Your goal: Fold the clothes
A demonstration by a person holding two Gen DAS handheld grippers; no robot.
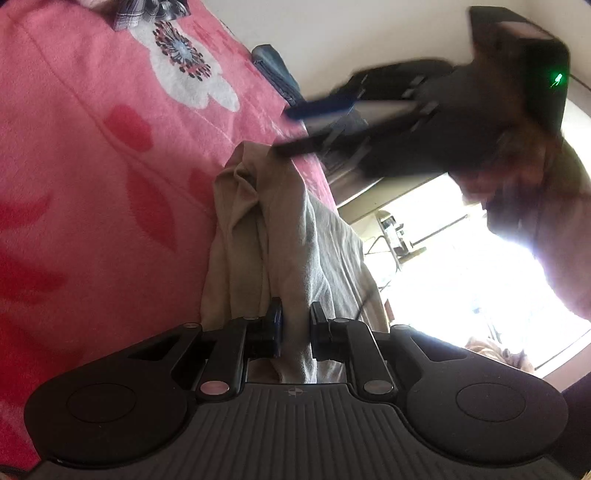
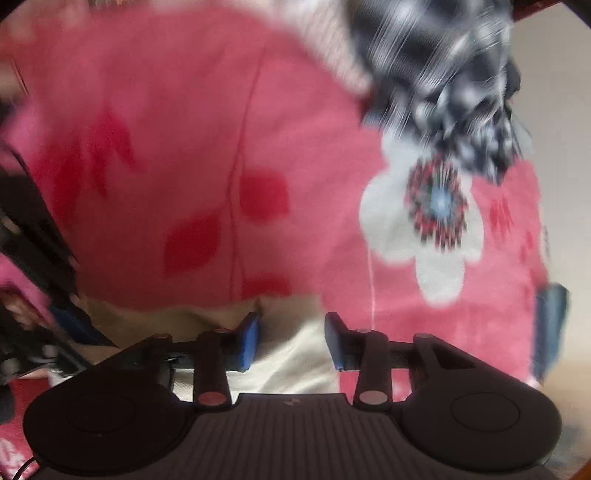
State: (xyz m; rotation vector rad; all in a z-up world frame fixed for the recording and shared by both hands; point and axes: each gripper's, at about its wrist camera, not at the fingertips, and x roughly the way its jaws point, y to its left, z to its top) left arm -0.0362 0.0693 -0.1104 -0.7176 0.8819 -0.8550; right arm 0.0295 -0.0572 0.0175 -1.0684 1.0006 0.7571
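Observation:
A beige garment [image 1: 258, 229] lies bunched in a long strip on the pink flowered blanket [image 1: 92, 166]. My left gripper [image 1: 296, 323] is shut on the near end of it, with cloth pinched between the blue pads. My right gripper [image 1: 291, 131], blurred by motion, hovers at the garment's far end with its fingers apart. In the right wrist view, the right gripper [image 2: 293, 336] stands open over the pale beige garment [image 2: 295, 362], nothing pinched. The left gripper's blue fingertip [image 2: 70, 321] shows at the left edge.
A black-and-white checked garment [image 2: 443, 81] lies crumpled at the blanket's far side, also in the left wrist view [image 1: 147, 11]. Folded blue denim [image 1: 275, 70] sits at the bed's edge near a pale wall. A bright window [image 1: 461, 288] glares at the right.

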